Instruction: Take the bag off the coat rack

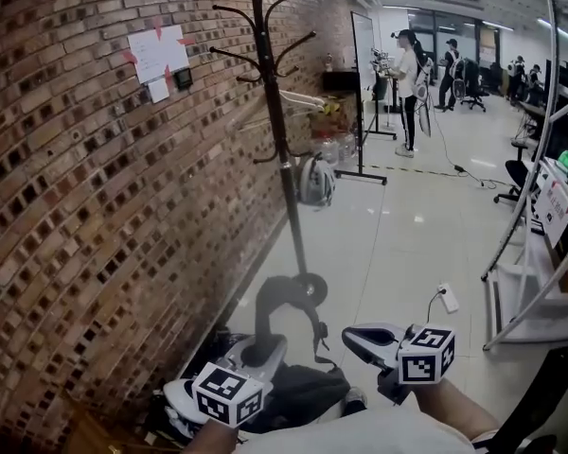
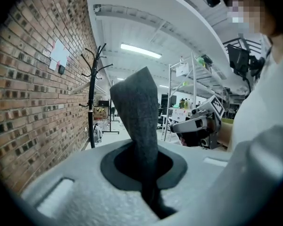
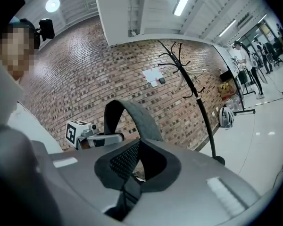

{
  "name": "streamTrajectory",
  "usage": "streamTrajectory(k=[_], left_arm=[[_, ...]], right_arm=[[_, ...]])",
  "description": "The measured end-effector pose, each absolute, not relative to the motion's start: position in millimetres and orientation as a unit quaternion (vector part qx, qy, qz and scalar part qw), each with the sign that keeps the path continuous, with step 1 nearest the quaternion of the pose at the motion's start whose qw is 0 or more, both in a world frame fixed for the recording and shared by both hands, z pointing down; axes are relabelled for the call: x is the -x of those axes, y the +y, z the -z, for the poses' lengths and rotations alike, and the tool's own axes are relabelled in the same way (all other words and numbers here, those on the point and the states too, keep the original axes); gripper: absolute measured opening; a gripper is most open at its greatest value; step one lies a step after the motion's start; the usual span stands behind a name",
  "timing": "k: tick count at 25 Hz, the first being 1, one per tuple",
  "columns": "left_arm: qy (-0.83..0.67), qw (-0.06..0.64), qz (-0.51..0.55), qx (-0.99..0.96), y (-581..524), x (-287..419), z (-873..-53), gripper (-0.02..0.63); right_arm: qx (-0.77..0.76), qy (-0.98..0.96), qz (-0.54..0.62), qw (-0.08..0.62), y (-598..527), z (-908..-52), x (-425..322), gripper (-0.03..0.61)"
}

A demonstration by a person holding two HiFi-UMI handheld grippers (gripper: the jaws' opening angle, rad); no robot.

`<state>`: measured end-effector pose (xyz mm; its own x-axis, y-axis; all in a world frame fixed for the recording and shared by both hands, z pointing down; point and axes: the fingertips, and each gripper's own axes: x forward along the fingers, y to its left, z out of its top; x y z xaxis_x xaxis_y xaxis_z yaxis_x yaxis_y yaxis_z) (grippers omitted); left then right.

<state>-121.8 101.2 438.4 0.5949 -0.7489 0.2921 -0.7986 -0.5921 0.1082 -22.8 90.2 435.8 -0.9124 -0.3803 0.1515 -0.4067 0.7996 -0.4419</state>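
- Bottom centre of the head view: my left gripper [image 1: 261, 350] and right gripper [image 1: 358, 340] are both clamped tight on the grey strap [image 1: 282, 296] of the dark bag [image 1: 298, 395]. The bag sits low before me, clear of the coat rack [image 1: 276, 112] at upper centre.
- Risk, as I judge it: the thin strap could slide through my pads under the bag's weight, dropping it.
- A leftward swing might knock the bag into the brick wall [image 1: 76, 206].

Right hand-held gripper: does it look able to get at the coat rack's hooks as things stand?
Probably not. The right hand-held gripper is shut on the bag strap, and the coat rack stands well ahead along the brick wall, its hooks high above.
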Motion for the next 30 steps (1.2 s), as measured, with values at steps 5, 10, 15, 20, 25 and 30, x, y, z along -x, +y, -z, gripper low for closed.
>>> streamTrajectory(k=[5, 10, 15, 20, 25, 30], left_arm=[[-0.444, 0.131, -0.093, -0.882, 119, 131, -440, 0.002], [-0.449, 0.136, -0.079, -0.88, 126, 133, -438, 0.002], [-0.45, 0.13, -0.078, -0.88, 128, 134, -437, 0.002], [-0.452, 0.128, -0.085, -0.879, 126, 135, -437, 0.002], [-0.455, 0.127, -0.093, -0.877, 125, 136, -439, 0.002], [-0.449, 0.129, -0.096, -0.879, 125, 135, -438, 0.002]], right_arm=[[-0.201, -0.951, -0.231, 0.036, 106, -438, 30, -0.003], [-0.201, -0.952, -0.227, 0.041, 116, -439, 31, -0.003], [-0.205, -0.951, -0.227, 0.043, 122, -440, 29, -0.002], [-0.211, -0.949, -0.229, 0.044, 121, -441, 26, -0.002], [-0.211, -0.95, -0.227, 0.047, 122, -441, 25, -0.003], [-0.215, -0.949, -0.226, 0.046, 120, -439, 24, -0.003]])
